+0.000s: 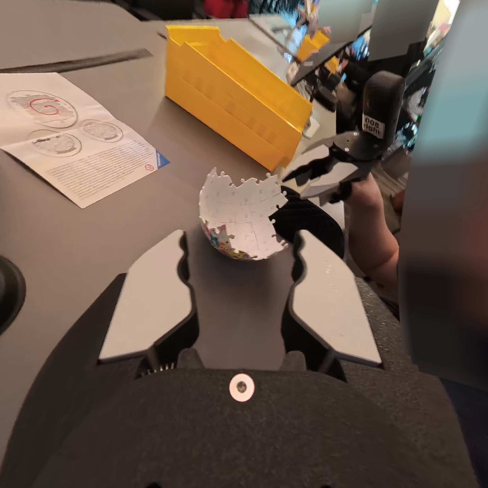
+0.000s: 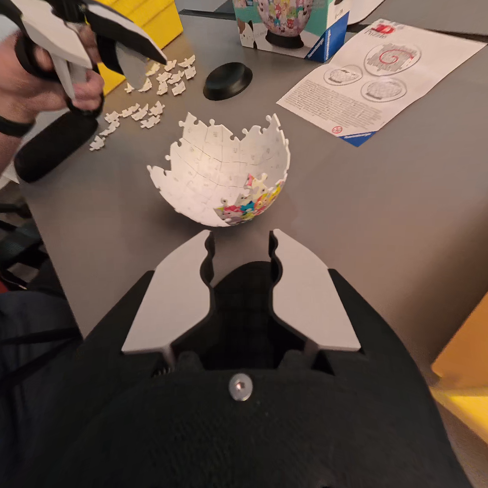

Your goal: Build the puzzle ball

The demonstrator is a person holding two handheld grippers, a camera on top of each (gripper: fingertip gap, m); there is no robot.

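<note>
right wrist view is showing the half-built puzzle ball (image 2: 219, 174) sitting between both spread, empty grippers, right gripper (image 2: 240, 235) just beside it, left gripper (image 2: 148, 63) hovering beyond it.

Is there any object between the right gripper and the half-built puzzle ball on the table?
Nothing visible. In the right wrist view, only bare grey table lies between the open right gripper and the half-built puzzle ball. The loose pieces and black stand lie beyond the ball.
</note>
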